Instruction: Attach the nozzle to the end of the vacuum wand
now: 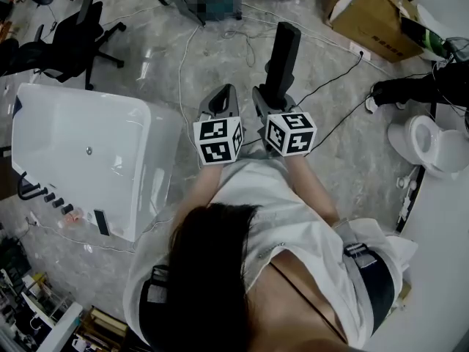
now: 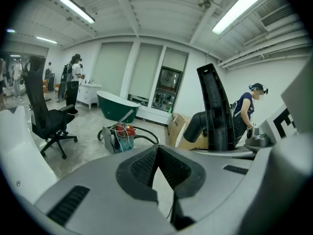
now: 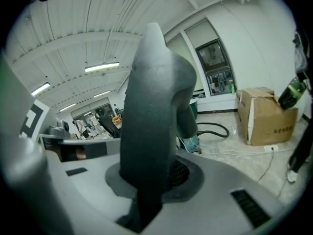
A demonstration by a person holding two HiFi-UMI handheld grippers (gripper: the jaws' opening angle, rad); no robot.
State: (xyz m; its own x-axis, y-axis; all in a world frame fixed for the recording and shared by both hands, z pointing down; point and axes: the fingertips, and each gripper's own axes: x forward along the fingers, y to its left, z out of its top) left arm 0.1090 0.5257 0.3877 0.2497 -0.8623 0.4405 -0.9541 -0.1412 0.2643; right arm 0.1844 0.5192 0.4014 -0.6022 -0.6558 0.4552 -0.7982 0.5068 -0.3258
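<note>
The right claw [image 1: 268,100] clamps the black nozzle [image 1: 283,56], its length aimed at the vacuum [image 1: 220,9] at top centre, with the left claw [image 1: 223,97] alongside, closed on nothing.

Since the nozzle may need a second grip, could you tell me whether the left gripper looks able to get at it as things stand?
Probably yes: the left gripper sits beside the nozzle, nothing between them, but its jaws are shut and must open first.

We hold both grippers out ahead of our chest, side by side and tipped slightly downward. Our left gripper [image 1: 220,101] has its jaws pressed together, empty. Our right gripper [image 1: 265,100] has its jaws clamped on the black nozzle [image 1: 283,50].
</note>
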